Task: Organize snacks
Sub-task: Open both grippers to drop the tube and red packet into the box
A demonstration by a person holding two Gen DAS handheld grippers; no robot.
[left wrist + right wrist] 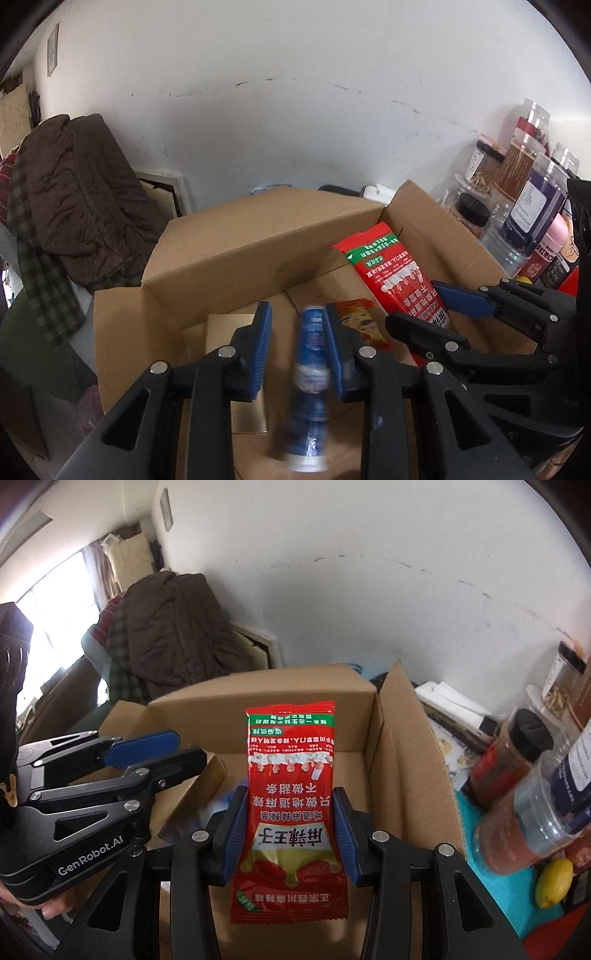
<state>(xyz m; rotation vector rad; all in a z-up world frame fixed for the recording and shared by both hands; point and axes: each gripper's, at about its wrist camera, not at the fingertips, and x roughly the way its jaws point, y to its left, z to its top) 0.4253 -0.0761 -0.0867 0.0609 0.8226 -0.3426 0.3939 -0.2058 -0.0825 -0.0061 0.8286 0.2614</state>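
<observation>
Your right gripper (290, 832) is clamped on a red snack packet (291, 797), its blue pads pressing both long edges, and it holds the packet upright over the open cardboard box (399, 775). From the left wrist camera the same packet (397, 273) stands tilted above the box's right half, near the right flap.

Your left gripper (297, 349) has its jaws nearly together, yet the frame leaves a gap between its left pad and the blue snack tube (310, 384); only the right pad lies against it. The tube is heavily motion-blurred, so you cannot tell whether it is truly gripped. It hangs over the box floor (295, 306).

Inside the box you already have a small gold carton (231, 328) lying on the floor toward the left wall, and a red-and-yellow snack packet (364, 325) lying flat near the middle, just right of the left gripper's pad. The rest of the floor that shows is bare cardboard.

Outside, to the right of the box, clear plastic jars (517, 812) with dark lids stand crowded together, and a yellow lemon (554, 882) lies beside them on a teal mat (491, 882). A brown quilted coat (92, 199) is draped behind the box to the left.
</observation>
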